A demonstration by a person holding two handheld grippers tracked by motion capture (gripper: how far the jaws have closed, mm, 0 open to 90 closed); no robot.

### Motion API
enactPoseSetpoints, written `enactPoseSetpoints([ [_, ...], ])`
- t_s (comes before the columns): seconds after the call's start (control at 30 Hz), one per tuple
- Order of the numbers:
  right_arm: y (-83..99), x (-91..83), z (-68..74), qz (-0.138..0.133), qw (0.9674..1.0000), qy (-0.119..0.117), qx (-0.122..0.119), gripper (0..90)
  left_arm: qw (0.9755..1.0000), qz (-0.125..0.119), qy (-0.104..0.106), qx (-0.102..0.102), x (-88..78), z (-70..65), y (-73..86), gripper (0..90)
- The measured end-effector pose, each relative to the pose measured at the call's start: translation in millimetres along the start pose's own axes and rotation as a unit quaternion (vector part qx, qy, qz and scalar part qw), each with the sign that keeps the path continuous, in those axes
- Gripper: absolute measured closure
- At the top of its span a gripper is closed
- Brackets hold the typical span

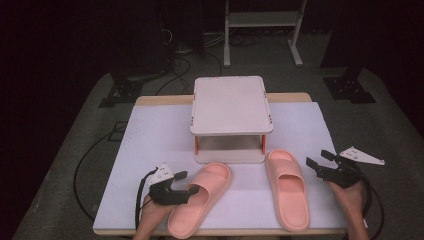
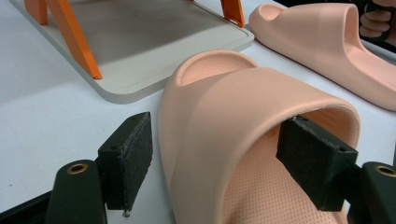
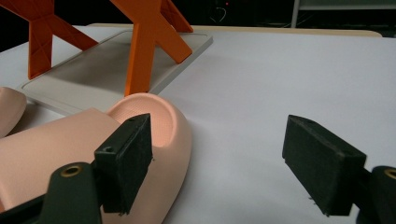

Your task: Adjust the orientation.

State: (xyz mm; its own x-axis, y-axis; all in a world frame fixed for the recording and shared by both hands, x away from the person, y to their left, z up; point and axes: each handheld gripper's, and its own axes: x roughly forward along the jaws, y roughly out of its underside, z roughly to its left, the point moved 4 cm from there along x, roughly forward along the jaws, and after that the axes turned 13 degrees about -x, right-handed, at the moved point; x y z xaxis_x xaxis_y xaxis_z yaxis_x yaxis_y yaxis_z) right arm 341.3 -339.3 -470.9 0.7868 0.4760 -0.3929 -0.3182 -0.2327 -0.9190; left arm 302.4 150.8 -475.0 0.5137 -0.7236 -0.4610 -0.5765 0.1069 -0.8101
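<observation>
Since the white tabletop [image 1: 150,145] carries everything within reach of both hands, I read the layout as a staging for shelving footwear. Farthest from me stands the two-tier shoe rack [image 1: 231,102], grey shelves on orange legs, its open front facing the slippers so a pair could slide straight onto the lower shelf [image 2: 154,46]. Nearer me lie the two pink slippers, toes toward the rack: the right slipper [image 1: 287,187] lies flat and apart from any pad, while the left slipper [image 1: 200,197] is angled, its toe leaning toward the rack.

My left claw [image 1: 184,182] straddles that slipper's strap [image 2: 243,107]: one pad [image 2: 313,158] sits inside, under the strap, the other [image 2: 128,156] outside with a gap, so the jaws stand wide and I judge nothing is pinched yet. My right claw [image 1: 319,161] hovers just beside the right slipper's outer edge, jaws spread and empty, seemingly waiting its turn.
</observation>
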Motion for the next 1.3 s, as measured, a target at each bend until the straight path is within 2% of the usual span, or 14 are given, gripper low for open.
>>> enactPoseSetpoints([
  [0.27,-0.9,0.1,2.5,-0.001,1.0,-0.006,-0.005,23.8,0.9997,0.013,-0.006,0.017,1.7,-2.8,1.8,30.5],
  [0.3,-1.0,0.0,2.1,-0.003,1.0,-0.006,-0.005,23.8,0.9994,0.022,-0.011,0.024,3.8,-3.0,3.1,32.0],
  [0.47,-1.0,0.0,2.2,-0.003,1.0,-0.008,-0.003,23.8,0.9987,0.029,-0.019,0.036,6.2,-4.2,4.6,37.8],
  [0.57,-2.1,-0.4,3.6,-0.006,0.9999,-0.013,-0.002,23.8,0.9974,0.037,-0.034,0.051,8.4,-4.9,5.0,44.1],
  [0.73,-3.1,-1.3,6.4,-0.008,0.9998,-0.02,-0.002,23.9,0.9969,0.042,-0.038,0.055,10.4,-4.6,6.5,48.9],
  [0.77,-3.9,-2.5,8.0,-0.01,0.9996,-0.024,-0.001,24.0,0.9964,0.043,-0.045,0.058,10.9,-4.8,7.1,52.2],
  [0.93,-4.3,-6.1,10.4,-0.012,0.9995,-0.03,-0.001,24.0,0.9964,0.039,-0.051,0.055,9.8,-3.6,6.9,59.7],
  [1.1,-4.9,-12.1,14.2,-0.013,0.9993,-0.035,-0.004,24.0,0.9974,0.03,-0.052,0.04,7.6,-1.1,6.5,65.6],
  [1.3,-4.2,-17.3,20.5,-0.013,0.9989,-0.042,-0.012,24.0,0.9967,0.027,-0.064,0.043,6.4,-1.8,6.8,69.8],
])
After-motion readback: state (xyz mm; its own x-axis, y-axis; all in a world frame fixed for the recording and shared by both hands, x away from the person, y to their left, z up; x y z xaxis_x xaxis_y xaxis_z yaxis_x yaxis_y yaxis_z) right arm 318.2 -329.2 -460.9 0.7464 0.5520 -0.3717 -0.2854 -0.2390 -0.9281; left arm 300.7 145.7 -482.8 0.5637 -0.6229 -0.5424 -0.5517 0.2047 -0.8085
